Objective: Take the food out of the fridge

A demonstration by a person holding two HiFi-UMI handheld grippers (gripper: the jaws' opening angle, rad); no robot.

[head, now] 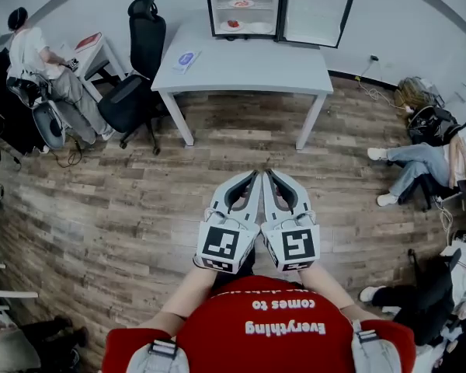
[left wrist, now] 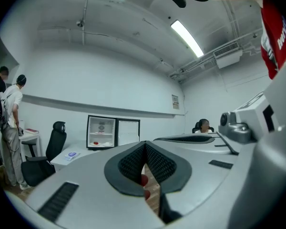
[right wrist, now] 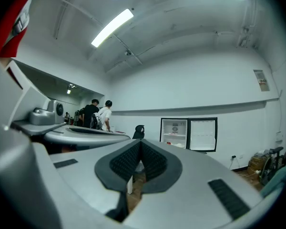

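1. Food [head: 233, 23] sits inside the open fridge [head: 209, 6], far ahead of both tongs. The fridge stands at the back edge of a white surface [head: 248, 72], with a stretch of wooden floor [head: 140, 208] between that and the tongs.
2. The left tongs [head: 254, 176] point level toward the fridge, with the pads pressed together and nothing between them. In the head view the food lies well ahead and slightly to the left of their tips.
3. The right tongs [head: 266, 175] lie just beside the left pair, tips nearly meeting. They are also closed tight and empty.
4. The fridge door [head: 317, 12] hangs open on the right of the compartment, so the shelves face the tongs unobstructed.
5. Neither hand is clearly nearer, though the left pair looks marginally on the food's side. Judging by the gap, the coming move is an approach across the floor, and the pads need to spread before any grasp.
6. The food looks like a small red piece on a white plate on the lower shelf. Another pale plate with something reddish sits on the shelf above. Both are too small to tell a long axis or the exact kind.
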